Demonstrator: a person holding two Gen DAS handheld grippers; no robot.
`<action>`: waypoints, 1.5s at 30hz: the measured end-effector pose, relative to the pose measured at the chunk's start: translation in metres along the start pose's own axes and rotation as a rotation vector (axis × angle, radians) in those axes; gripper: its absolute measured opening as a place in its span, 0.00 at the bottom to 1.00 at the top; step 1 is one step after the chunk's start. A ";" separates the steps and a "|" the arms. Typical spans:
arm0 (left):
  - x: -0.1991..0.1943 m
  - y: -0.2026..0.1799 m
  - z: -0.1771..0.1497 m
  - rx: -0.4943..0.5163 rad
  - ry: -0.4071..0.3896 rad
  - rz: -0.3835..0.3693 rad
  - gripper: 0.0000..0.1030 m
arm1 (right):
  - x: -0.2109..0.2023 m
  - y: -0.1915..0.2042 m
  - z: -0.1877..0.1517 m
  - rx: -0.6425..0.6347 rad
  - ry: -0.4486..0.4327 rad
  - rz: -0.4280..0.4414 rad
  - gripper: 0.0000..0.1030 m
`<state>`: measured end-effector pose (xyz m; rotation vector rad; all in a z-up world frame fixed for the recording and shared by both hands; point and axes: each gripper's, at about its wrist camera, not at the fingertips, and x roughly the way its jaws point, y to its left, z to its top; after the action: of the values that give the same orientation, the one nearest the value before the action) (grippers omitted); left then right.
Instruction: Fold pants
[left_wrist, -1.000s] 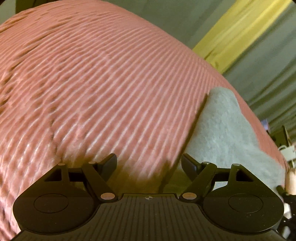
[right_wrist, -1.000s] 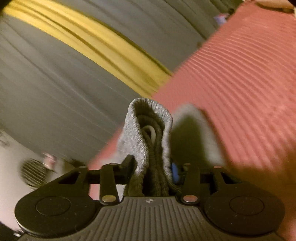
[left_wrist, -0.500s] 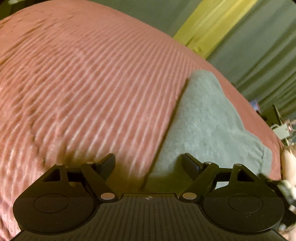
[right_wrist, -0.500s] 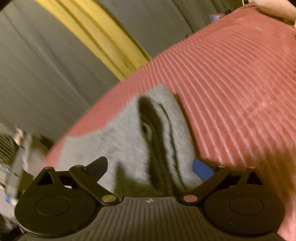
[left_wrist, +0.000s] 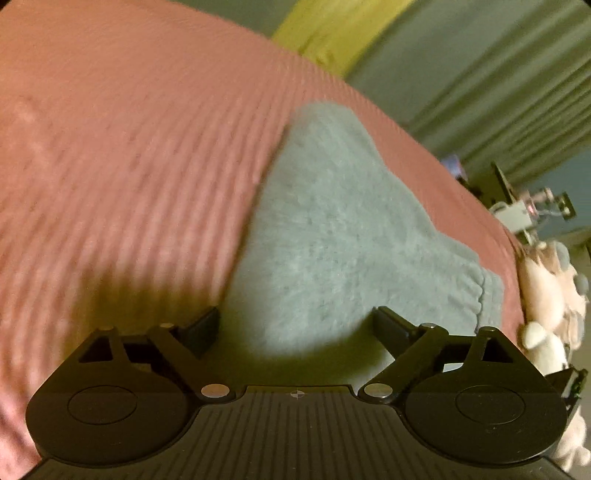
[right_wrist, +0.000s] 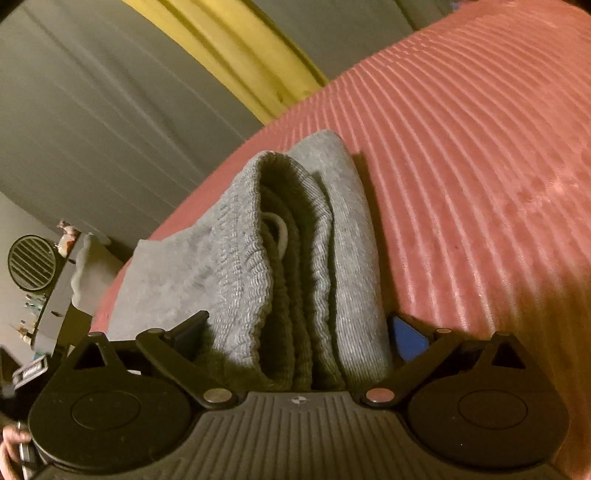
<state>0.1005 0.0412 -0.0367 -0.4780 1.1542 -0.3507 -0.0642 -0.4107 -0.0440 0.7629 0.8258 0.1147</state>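
Grey fleece pants lie folded on a pink ribbed bedspread. My left gripper is open and empty, just above the near edge of the pants. In the right wrist view the ribbed waistband end of the pants is bunched in thick folds between the fingers of my right gripper, with a white drawstring loop showing inside. The right jaws stand wide apart around the bundle, with no squeeze visible.
The pink bedspread spreads wide around the pants. Grey curtains and a yellow band hang behind. Plush toys lie at the bed's right edge. A round vent and clutter stand at the left.
The right gripper went from shut on the waistband to open; the bundle dropped flat, then stands bunched between the open fingers again. The left gripper moved over the pants, staying open.
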 end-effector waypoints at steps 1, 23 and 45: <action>0.007 -0.002 0.004 0.006 0.021 -0.003 0.92 | -0.001 -0.002 -0.001 -0.003 -0.004 0.008 0.96; 0.054 -0.034 0.022 0.284 0.056 -0.084 0.70 | 0.024 0.015 0.012 -0.047 0.048 0.110 0.70; 0.032 -0.092 0.042 0.215 -0.057 -0.102 0.35 | 0.008 0.068 0.036 -0.053 -0.043 0.119 0.60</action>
<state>0.1497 -0.0449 0.0003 -0.3565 1.0258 -0.5406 -0.0202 -0.3782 0.0111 0.7620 0.7344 0.2245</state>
